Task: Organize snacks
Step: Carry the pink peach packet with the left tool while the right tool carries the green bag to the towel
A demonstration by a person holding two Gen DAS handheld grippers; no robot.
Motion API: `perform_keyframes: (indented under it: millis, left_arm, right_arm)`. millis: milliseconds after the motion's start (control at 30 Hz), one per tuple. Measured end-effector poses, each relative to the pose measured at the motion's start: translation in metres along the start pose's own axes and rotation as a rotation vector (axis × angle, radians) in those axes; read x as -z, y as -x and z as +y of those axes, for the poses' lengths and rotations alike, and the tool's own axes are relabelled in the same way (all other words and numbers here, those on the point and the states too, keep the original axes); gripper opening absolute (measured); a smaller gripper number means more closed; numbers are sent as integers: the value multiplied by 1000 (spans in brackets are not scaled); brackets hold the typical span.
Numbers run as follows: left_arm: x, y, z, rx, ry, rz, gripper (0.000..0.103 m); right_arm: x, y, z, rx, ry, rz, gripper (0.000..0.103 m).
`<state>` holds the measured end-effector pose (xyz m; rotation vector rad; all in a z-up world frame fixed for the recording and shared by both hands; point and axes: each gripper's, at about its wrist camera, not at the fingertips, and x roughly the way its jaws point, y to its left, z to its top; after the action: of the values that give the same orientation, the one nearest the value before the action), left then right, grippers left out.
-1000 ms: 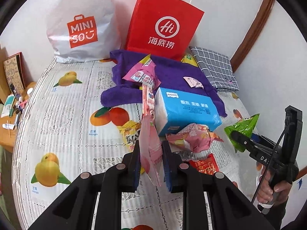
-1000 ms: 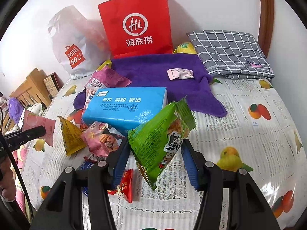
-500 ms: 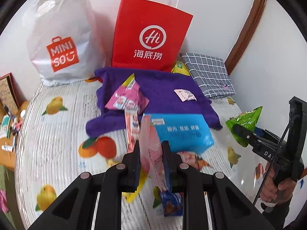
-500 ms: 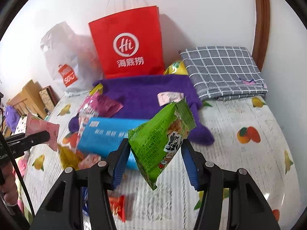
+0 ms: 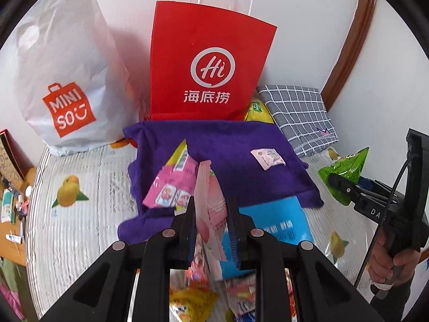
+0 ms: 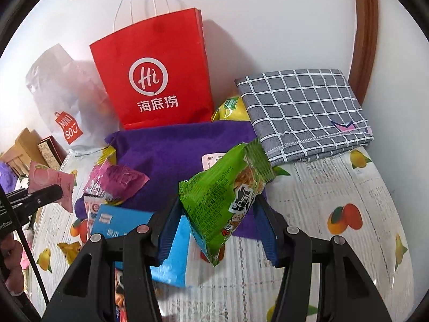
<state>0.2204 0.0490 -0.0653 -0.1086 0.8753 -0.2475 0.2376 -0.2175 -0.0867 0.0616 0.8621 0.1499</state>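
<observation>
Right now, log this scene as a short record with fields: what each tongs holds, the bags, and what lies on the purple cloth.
left tongs: shut on pink snack packet, held upright
right tongs: shut on green snack bag
bags: red paper bag and white Miniso bag, standing against the wall
purple cloth: small pale sachet on it; magenta packet on its left part
blue tissue pack: at the cloth's near edge
</observation>
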Motion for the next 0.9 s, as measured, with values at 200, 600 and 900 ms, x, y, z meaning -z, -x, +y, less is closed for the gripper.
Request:
perform_keyframes:
  millis: [200,600,900]
  left_arm:
    - [-18,-10,1,-11,-8,-8,20]
    - [-37,-34,1,-14,-32,7,20]
    - [-47,-53,14,-13,-7,21,20]
  right_arm:
    - [-13,-17,2,-9,5,27,54]
    - [-36,-39,10,-15,18,5,54]
    - [-45,-66,14,-19,26,17,54]
